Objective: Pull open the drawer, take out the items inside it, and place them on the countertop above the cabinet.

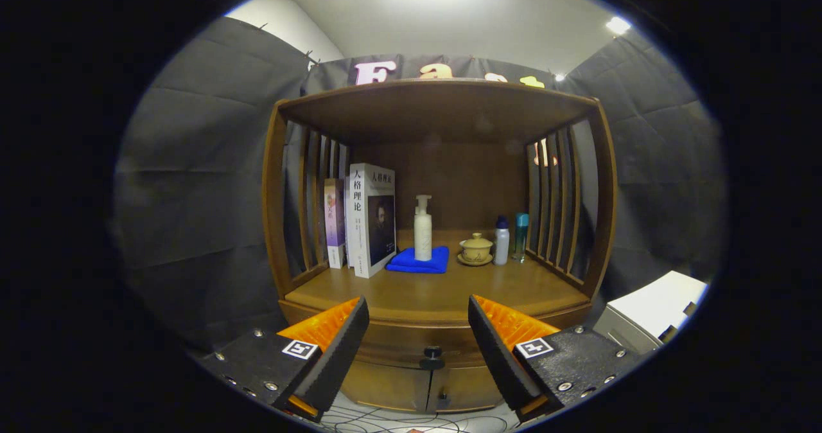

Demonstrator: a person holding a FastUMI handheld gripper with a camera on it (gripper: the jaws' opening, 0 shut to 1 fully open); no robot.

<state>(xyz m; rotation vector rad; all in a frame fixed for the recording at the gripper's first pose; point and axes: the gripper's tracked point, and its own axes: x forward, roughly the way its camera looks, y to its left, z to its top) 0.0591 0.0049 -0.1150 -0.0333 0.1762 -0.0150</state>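
The gripper [419, 330] hangs in front of a wooden cabinet [276, 227], its jaws wide apart and holding nothing. The drawer [398, 340] sits just beneath the worktop [437, 288], a shallow curved front that looks fully shut, with a small dark knob [432, 354] at its middle, between the jaws and a little beyond them. Whatever it holds is hidden behind that closed front.

The step in hand seems to be the reach for the knob. To do it well, the jaws should go forward and slightly down until the knob lies squarely between them, then close on it, not on the drawer's edge. The pull should run straight back along the drawer's travel, level and unhurried (a sideways tug could bind it or slip the jaws off so small a knob). Two lower doors [449, 385] below carry their own small fittings near the seam, so it is worth aiming high enough to avoid those.

Along the worktop from left to right stand two books [369, 221], a white pump bottle [422, 230] on a folded blue cloth [420, 261], a lidded tea cup [476, 248] on its saucer, and two small bottles [510, 237] near the slatted side. The front strip of the worktop is bare, a likely landing place for the items.
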